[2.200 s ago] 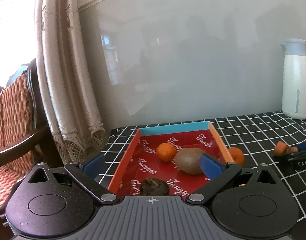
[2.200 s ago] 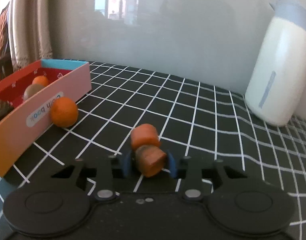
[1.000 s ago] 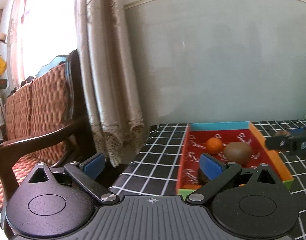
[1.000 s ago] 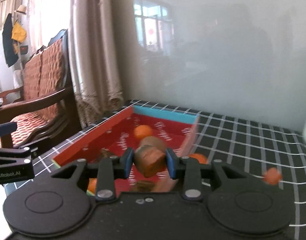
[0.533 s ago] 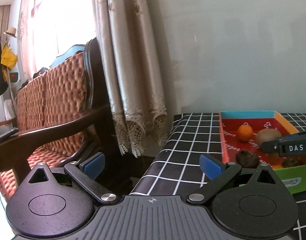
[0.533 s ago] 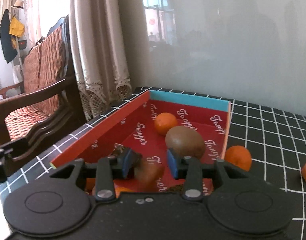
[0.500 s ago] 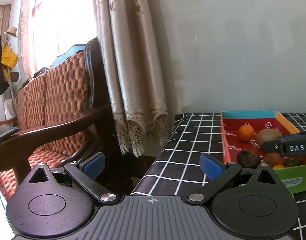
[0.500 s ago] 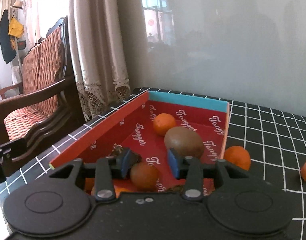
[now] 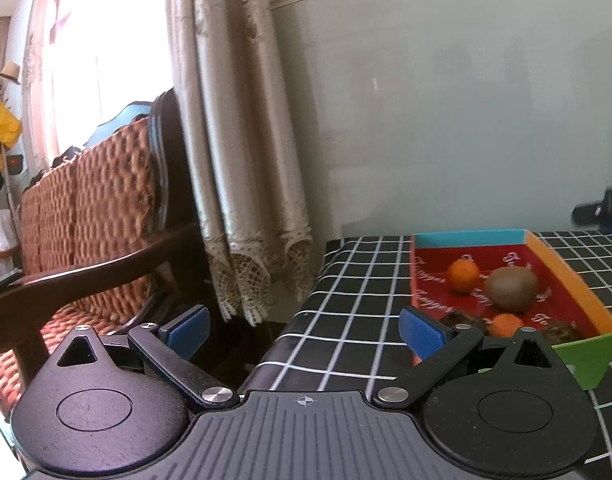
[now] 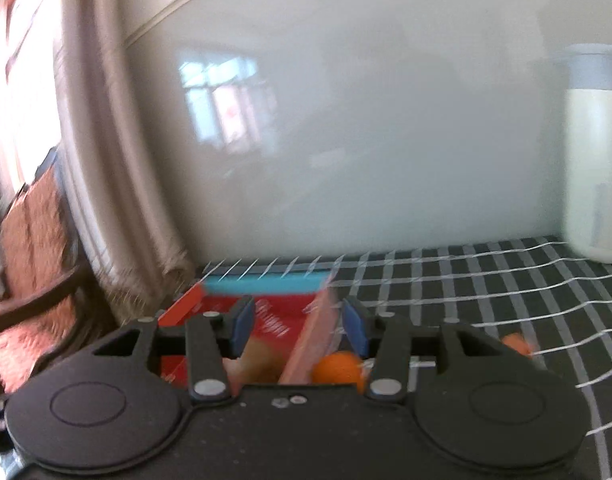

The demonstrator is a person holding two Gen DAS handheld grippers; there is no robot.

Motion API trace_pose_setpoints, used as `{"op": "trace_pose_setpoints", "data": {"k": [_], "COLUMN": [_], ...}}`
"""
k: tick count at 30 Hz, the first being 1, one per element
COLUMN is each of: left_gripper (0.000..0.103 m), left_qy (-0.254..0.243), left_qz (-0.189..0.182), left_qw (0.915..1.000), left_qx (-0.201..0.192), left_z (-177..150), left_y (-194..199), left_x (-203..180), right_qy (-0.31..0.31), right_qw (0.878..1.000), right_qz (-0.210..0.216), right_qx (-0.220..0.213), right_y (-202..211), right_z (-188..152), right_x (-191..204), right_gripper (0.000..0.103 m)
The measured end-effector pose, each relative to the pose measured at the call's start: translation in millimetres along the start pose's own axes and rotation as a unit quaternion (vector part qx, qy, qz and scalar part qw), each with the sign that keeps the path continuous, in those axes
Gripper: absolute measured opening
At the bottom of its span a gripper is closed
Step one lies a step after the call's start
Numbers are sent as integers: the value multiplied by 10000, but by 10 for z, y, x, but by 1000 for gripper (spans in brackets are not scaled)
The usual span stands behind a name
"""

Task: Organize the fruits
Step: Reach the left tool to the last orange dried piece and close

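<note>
A red-lined tray sits on the checked tablecloth and holds a small orange, a kiwi, a carrot piece and dark dried fruits. My left gripper stands open and empty, to the left of the tray near the table corner. The right wrist view is blurred. There my right gripper hangs over the tray, its jaws opening with nothing between them. Another orange lies just outside the tray's right wall, and a carrot piece lies further right.
A white and grey-blue jug stands at the back right by the grey wall. A curtain and a wooden chair with woven cushions are left of the table, beyond its edge. My right gripper shows as a dark tip above the tray.
My right gripper let go of the carrot piece, which now lies in the tray. It has opened, risen and swung to the right. My left gripper has hardly moved.
</note>
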State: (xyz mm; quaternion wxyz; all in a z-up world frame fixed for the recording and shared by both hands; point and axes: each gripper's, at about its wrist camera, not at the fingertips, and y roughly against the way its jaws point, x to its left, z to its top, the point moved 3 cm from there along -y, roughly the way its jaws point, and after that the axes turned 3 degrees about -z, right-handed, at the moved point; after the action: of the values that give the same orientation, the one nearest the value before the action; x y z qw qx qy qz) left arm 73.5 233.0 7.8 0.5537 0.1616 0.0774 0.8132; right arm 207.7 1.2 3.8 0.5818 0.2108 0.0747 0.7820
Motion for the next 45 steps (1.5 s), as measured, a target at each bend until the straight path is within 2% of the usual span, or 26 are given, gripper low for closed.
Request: {"op": "trace_pose_setpoints", "data": {"k": [4,6,16,19,23,30,36,39,45], "left_gripper": [100,100,100,100,100,100,100,100,100], "left_qy": [-35,-69,-368,-550,-746,-1053,-1525,-1624,-1488], "left_qz": [-174,-284,-1002,-1258,-1544,-2008,-2648,-2830,-2830], "left_qw": [9998,9995,9939,9901,9848,9735,9518,9451,9474], "left_qx": [-66,-110,-283,-284,-274,-282,-252,-199,-154], "left_z": [55,90,221,240,276,332,289,269,308], "left_y": [48,70,326,350,339,333,270,198,148], "left_x": [-190,-312,-1139,-1439,-1866,-2514,-2968,-3126,-3282], "right_qy": [-459,-595,-456,-531,-569,-456,-505,-553,-701], "right_qw": [9977,9965,9937,9915,9900,9883,9864,9857,9841], "right_qz": [-344,-425,-871,-1030,-1177,-1350,-1472,-1507,-1570], "right_qx": [-359,-414,-546,-588,-538,-543,-530,-516,-448], "right_y": [188,256,581,713,845,1086,1232,1262,1144], "right_z": [127,163,214,228,223,183,140,126,103], "right_x": [-391,-557,-1091,-1313,-1585,-1833,-1990,-2053,-2145], "right_gripper": [58,58,60,67,67,67,67,67,69]}}
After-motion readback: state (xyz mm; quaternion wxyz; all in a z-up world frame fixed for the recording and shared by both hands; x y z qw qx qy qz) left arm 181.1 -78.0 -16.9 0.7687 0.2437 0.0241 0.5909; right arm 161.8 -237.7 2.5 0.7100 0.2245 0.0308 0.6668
